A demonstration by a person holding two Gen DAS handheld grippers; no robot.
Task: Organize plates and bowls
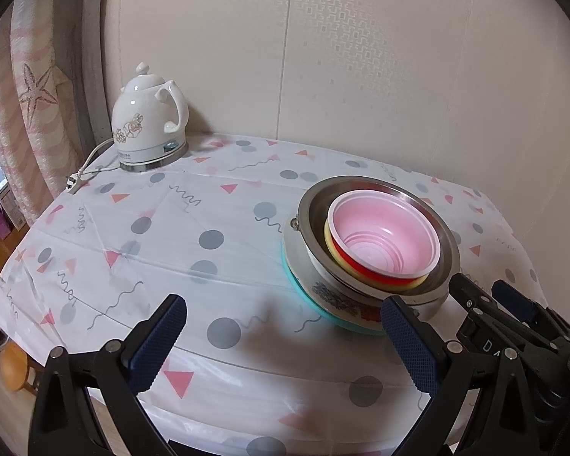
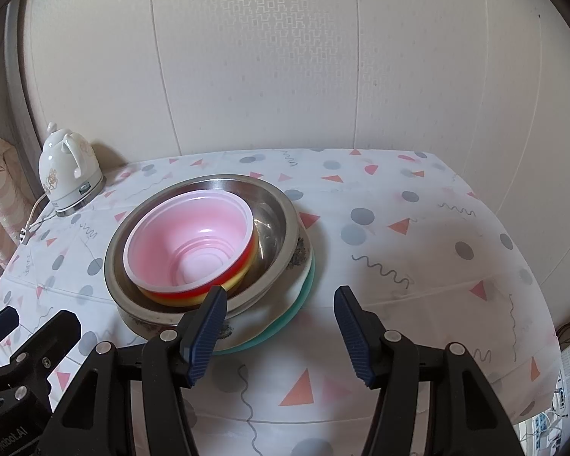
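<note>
Stacking looks finished — pink bowl (image 2: 190, 235) nested in steel bowl (image 2: 273, 224), on patterned plate (image 2: 302, 256), on teal plate (image 2: 285, 321), near table (image 2: 418, 228) middle. Left gripper (image 1: 285, 342) and right gripper (image 2: 281, 326) both hover with jaws apart, empty. Kettle (image 1: 148, 121) stands well apart. Nothing loose left in view.

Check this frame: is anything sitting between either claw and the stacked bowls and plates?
Nothing visible is. Only bare tablecloth lies between the open right claw, the open left claw and the stack. The kettle stands far off by the wall.
</note>
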